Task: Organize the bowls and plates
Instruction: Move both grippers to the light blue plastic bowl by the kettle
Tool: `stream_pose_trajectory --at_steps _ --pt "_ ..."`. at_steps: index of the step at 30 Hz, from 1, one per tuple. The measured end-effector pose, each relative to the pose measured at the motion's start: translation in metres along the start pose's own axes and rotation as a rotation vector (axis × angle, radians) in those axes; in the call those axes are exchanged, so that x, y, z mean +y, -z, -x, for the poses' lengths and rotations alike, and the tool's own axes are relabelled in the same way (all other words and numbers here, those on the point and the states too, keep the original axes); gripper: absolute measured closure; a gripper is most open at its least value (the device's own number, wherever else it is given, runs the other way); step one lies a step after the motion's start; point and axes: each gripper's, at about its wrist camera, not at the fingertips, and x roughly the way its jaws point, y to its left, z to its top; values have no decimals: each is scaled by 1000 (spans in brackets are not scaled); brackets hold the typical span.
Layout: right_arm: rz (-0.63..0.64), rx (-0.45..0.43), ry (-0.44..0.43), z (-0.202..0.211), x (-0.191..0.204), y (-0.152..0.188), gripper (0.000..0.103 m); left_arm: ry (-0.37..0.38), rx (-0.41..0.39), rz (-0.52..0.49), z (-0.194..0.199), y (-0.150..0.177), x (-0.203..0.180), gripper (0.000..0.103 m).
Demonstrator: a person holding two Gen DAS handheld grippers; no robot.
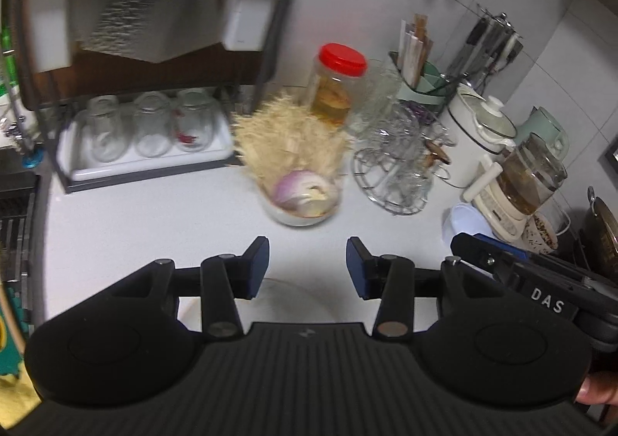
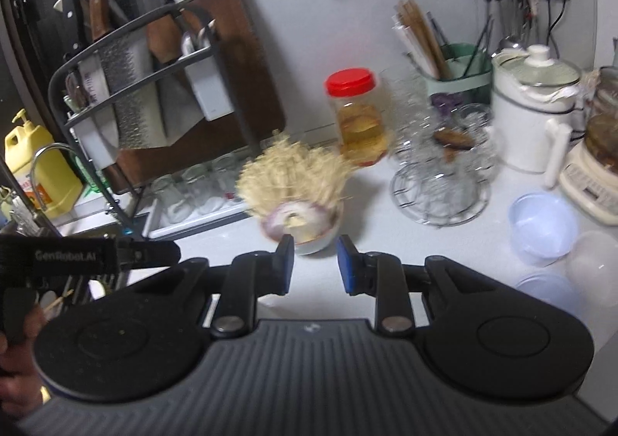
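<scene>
A white bowl (image 1: 297, 213) with half an onion and dry noodles stands mid-counter; it also shows in the right wrist view (image 2: 316, 240). My left gripper (image 1: 307, 268) is open and empty, just short of that bowl, above a white plate (image 1: 293, 300) whose rim shows between the fingers. My right gripper (image 2: 312, 264) is open and empty, right in front of the same bowl. The right gripper's body also shows at the right of the left wrist view (image 1: 521, 273). Translucent plastic bowls (image 2: 542, 227) sit at right; one shows in the left wrist view (image 1: 467, 221).
A black dish rack (image 1: 154, 61) with a tray of upturned glasses (image 1: 150, 126) stands at left. A red-lidded jar (image 1: 336, 88), a wire glass stand (image 1: 394, 165), a utensil holder (image 2: 457, 68), a white pot (image 2: 533, 107) and a blender (image 1: 529, 177) crowd the back right. The sink (image 1: 15, 227) lies far left.
</scene>
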Motion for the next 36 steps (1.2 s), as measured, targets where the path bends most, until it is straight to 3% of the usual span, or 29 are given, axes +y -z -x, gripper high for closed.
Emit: stream_pose_trajectory --at_steps 9,16,19,28,36 --pt "5 -8 23 15 -73 -17 74 -23 55 48 -38 6 -64 52" --pt "-41 -18 50 21 -135 -18 51 4 94 -8 -81 9 -125 47" --pt "-85 -2 56 24 -166 -15 51 34 125 -27 -103 13 -151 46" --pt "-205 160 80 15 -245 15 51 64 271 -13 -178 30 -203 46" --pt "-304 291 38 -10 -277 45 57 59 366 12 -211 57 -213 47"
